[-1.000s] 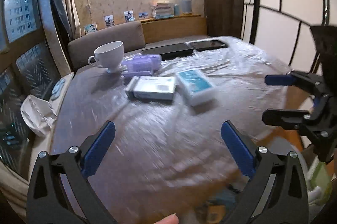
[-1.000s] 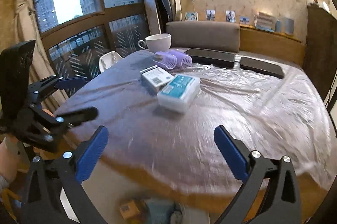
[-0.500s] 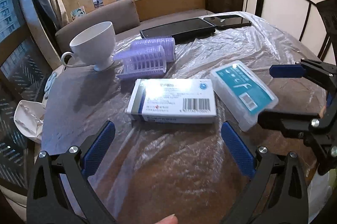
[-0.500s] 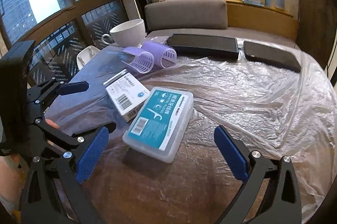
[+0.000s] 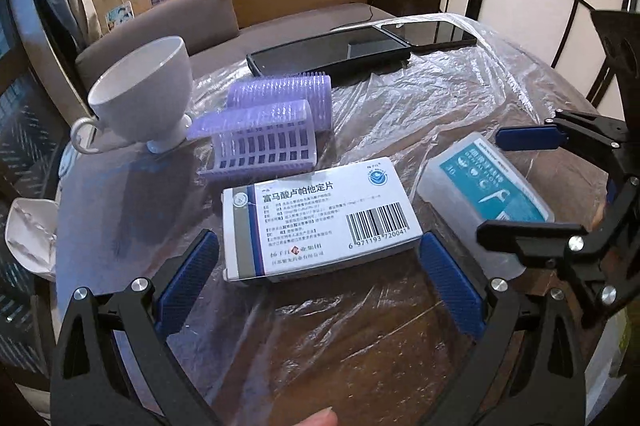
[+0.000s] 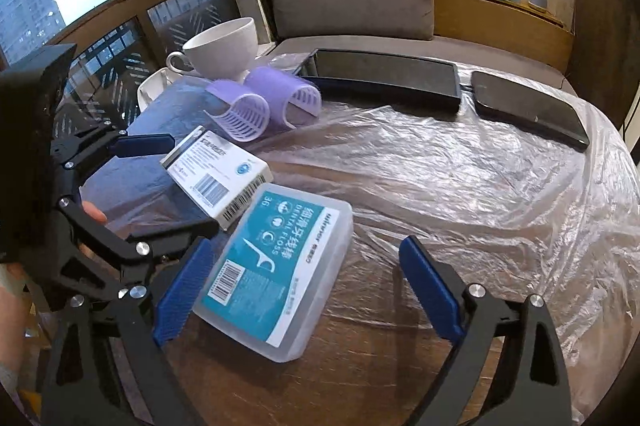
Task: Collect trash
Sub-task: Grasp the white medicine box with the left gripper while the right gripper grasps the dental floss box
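Note:
A white and blue medicine box [image 5: 320,222] lies on the plastic-covered table [image 5: 360,358]. My left gripper [image 5: 320,266] is open, with its blue pads on either side of the box's near end and not touching it. To its right lies a clear dental floss box [image 6: 276,266] with a teal label. My right gripper [image 6: 308,286] straddles the floss box; its jaws are closing, but the right pad still stands well off it. From each wrist view the other gripper also shows: the right gripper [image 5: 520,185] and the left gripper [image 6: 194,183].
Behind the boxes are two purple hair rollers [image 5: 272,129], a white cup [image 5: 140,105], a black tablet [image 5: 328,53] and a black phone [image 5: 432,33]. Crumpled white paper [image 5: 28,238] lies off the table's left edge. A grey sofa back [image 6: 352,5] stands behind.
Both grippers have come forward and down over the table, so the two boxes now lie between their fingers. The right gripper's jaws have narrowed a little.

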`<state>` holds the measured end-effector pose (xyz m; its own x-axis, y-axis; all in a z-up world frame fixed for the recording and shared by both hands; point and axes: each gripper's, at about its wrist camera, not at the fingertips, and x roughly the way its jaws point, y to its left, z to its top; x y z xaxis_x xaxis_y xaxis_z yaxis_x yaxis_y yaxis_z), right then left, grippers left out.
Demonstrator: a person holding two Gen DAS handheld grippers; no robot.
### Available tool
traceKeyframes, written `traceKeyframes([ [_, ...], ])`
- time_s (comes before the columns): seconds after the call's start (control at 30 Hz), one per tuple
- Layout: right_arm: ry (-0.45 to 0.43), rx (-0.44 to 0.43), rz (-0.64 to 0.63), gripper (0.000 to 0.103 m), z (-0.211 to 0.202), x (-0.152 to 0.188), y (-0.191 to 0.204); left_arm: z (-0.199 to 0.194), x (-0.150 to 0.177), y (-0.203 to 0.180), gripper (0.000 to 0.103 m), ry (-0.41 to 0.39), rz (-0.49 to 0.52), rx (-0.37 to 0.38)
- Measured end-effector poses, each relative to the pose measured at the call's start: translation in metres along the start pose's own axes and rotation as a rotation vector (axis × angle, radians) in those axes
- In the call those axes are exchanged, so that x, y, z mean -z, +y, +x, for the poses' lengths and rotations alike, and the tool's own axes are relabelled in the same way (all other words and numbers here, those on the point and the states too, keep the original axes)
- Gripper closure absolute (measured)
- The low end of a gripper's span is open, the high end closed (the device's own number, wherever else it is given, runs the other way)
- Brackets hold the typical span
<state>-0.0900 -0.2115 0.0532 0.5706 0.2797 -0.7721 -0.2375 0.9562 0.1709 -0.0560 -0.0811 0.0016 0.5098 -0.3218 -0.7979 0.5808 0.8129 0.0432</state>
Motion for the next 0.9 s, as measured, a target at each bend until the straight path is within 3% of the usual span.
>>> traceKeyframes([
  [0.2, 0.017, 0.029, -0.027, 0.01, -0.001, 0.003, -0.005, 0.012, -0.01, 0.004, 0.002, 0.041, -0.057, 0.02],
  [0.4, 0.028, 0.033, -0.049, 0.011, 0.0, 0.004, -0.005, 0.021, -0.016, 0.004, 0.002, 0.054, -0.096, -0.018],
  [0.43, 0.032, 0.017, -0.058, 0.012, 0.001, 0.004, -0.004, 0.022, -0.017, 0.005, 0.002, 0.053, -0.101, -0.021],
  [0.5, 0.039, -0.007, -0.079, 0.036, 0.003, 0.004, 0.0, 0.023, -0.018, 0.004, 0.002, 0.051, -0.115, -0.032],
  [0.57, 0.037, 0.048, -0.122, 0.049, 0.002, 0.006, 0.005, 0.023, -0.018, 0.003, 0.003, 0.048, -0.123, -0.039],
  [0.67, 0.025, -0.011, -0.115, 0.049, -0.003, 0.009, 0.004, 0.021, -0.014, 0.001, 0.003, 0.03, -0.13, -0.056],
  [0.9, -0.012, -0.055, -0.074, 0.049, -0.018, 0.018, -0.001, 0.008, -0.004, -0.006, 0.003, 0.011, -0.114, -0.069],
])
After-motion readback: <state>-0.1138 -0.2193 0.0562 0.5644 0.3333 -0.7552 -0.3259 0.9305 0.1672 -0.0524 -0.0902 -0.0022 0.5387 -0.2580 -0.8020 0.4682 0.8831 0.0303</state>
